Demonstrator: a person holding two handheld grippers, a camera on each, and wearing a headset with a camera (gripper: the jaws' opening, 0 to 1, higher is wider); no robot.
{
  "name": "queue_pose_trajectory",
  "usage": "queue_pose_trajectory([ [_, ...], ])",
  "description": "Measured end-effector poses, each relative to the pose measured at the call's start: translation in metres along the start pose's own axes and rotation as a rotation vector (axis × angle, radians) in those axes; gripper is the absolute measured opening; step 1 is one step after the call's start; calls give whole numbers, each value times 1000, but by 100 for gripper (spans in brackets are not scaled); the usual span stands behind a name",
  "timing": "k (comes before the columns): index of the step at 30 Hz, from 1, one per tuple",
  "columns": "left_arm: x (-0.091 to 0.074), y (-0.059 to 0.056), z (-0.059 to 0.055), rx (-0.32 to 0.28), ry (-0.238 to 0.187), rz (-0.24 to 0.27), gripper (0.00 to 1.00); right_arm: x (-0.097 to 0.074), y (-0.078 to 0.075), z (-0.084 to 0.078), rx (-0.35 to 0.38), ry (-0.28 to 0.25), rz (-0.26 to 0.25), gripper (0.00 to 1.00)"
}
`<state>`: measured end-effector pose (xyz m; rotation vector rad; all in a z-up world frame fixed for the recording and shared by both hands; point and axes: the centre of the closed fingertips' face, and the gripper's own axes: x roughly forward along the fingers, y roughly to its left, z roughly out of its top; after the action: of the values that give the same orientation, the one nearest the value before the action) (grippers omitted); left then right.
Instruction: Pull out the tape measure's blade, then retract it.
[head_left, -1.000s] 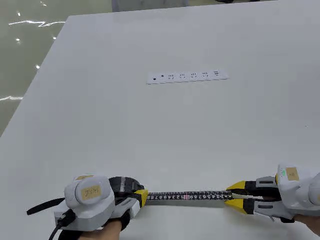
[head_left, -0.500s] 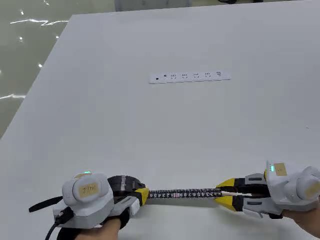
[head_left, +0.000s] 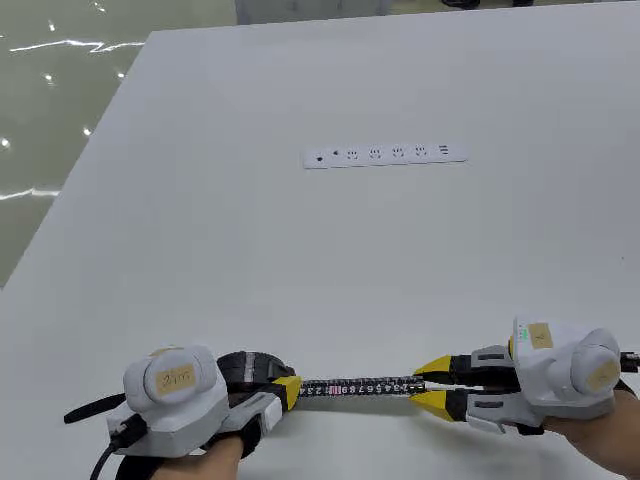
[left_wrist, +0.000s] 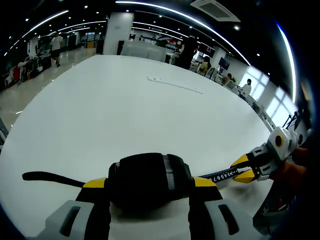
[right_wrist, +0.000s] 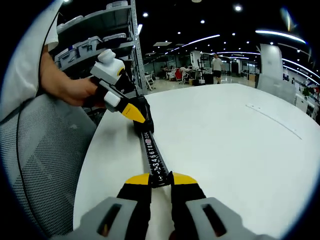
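A broad white tabletop (head_left: 300, 250) filled the scene, with a glossy floor beyond its far edge and, in the gripper views, a large lit hall with people standing around. A white power strip (head_left: 385, 155) lay flat toward the far side. Well apart from the power strip, on the person's side and off toward its left end, the left hand-held gripper (head_left: 270, 392) was clamped on the black tape measure case (left_wrist: 150, 177), its yellow tips hugging both sides. Equally far from the power strip, under its right end, the right hand-held gripper (head_left: 425, 384) was closed narrow on the tip of the blade (head_left: 360, 386). The blade ran as a short numbered stretch just above the surface, parallel to the power strip.

Whether the blade was going out or coming back could not be told. Either way, the step probably called for a steady case, the right jaws pinching the tip firmly, and travel straight along the blade's line. Letting go early would risk a snap-back.
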<state>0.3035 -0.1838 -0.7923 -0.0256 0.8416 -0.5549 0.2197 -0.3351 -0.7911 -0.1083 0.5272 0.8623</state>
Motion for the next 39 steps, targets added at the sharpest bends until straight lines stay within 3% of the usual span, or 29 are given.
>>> queue_pose_trajectory([
  [23, 0, 1, 2, -50, -6, -24, 60, 30, 6, 21, 6, -39, 37, 12],
  [39, -1, 2, 3, -77, -13, -37, 60, 47, 10, 26, 8, -31, 51, 12],
])
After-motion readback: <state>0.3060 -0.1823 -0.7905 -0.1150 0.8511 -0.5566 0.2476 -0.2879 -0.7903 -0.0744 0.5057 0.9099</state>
